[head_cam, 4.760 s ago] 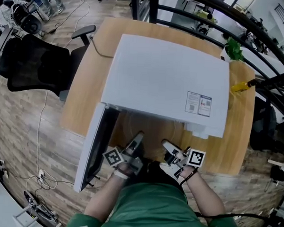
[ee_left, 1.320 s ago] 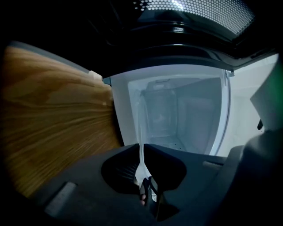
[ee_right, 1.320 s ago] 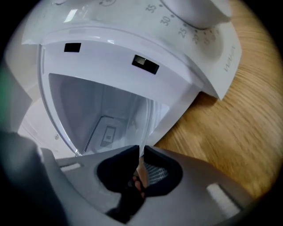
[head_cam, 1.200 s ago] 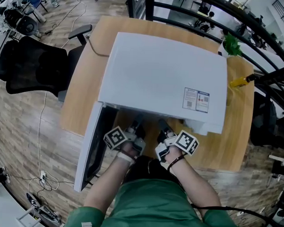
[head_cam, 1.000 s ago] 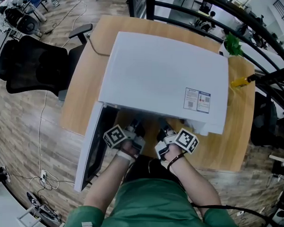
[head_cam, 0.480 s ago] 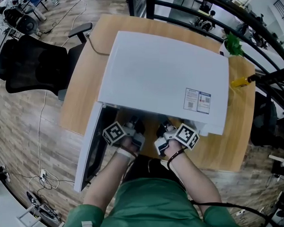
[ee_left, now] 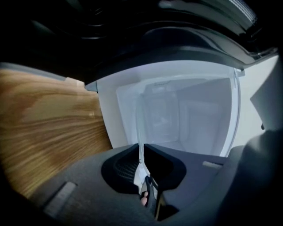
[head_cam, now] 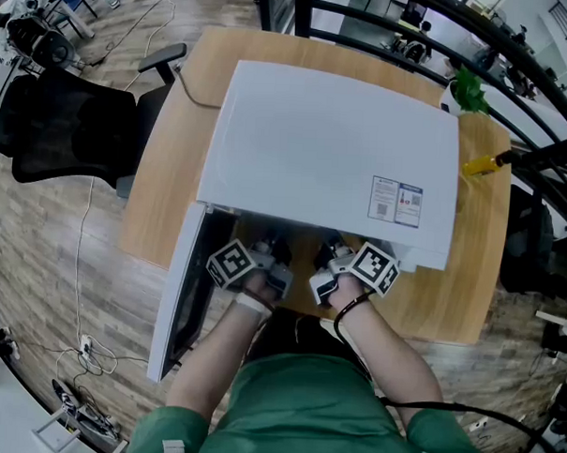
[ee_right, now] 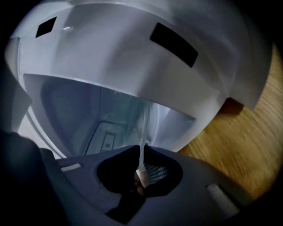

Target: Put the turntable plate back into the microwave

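Turntable plate (ee_left: 140, 132), clear glass, seen edge-on as a thin pale line in both gripper views, running from the jaws forward into the open white cavity (ee_left: 190, 119) of the microwave (head_cam: 329, 157). Can't tell if it rests on the cavity floor. Left gripper (ee_left: 141, 154) jaws narrow, pinched on the plate's near rim. Right gripper (ee_right: 142, 152) the same, clamped on the rim on its own side. In the head view both grippers sit side by side at the oven's mouth with their tips under the front edge of its top, marker cubes showing, and the plate is hidden under there. Microwave door (head_cam: 182, 301) swung open to the left, its dark inner face toward the hands. A sticker (head_cam: 395, 201) sits on the white top panel. Microwave stands on a wooden table (head_cam: 169, 160), cable trailing off the back left. Black office chair (head_cam: 72, 127) left of the table, a green plant (head_cam: 468, 91) and a yellow object (head_cam: 483, 166) near the table's right side.
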`<action>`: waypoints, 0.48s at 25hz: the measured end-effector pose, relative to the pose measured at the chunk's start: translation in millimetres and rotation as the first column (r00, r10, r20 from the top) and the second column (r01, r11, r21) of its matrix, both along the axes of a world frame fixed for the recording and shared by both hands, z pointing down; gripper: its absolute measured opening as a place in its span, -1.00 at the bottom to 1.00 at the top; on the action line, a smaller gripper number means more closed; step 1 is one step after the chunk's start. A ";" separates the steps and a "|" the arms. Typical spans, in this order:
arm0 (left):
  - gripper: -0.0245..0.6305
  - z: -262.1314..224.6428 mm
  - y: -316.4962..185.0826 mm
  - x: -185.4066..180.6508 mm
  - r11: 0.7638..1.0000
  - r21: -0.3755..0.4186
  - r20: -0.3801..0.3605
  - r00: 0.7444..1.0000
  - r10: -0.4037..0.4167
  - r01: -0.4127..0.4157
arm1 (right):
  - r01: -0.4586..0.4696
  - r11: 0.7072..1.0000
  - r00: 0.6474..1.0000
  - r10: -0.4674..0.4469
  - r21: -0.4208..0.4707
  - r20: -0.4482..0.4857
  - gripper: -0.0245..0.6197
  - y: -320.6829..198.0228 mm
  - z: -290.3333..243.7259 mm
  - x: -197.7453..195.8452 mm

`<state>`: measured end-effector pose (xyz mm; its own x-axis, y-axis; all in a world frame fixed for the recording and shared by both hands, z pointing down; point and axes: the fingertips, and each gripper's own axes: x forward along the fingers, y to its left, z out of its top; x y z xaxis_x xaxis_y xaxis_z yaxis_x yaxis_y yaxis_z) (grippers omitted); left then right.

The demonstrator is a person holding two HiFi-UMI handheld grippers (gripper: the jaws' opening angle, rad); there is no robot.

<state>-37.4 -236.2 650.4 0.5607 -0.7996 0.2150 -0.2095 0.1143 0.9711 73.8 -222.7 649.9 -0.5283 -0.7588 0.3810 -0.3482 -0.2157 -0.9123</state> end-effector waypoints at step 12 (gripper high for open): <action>-0.81 2.9 13.0 4.5 0.999 -0.007 0.118 0.992 0.050 -0.050 | 0.004 0.999 0.989 -0.009 -0.035 -0.147 -0.81 4.5 4.4 8.2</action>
<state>-32.8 -223.2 653.4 0.5702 -0.7704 0.2854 -0.3285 0.1046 0.9387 82.1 -218.1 654.3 -0.4695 -0.7405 0.4808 -0.4794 -0.2434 -0.8431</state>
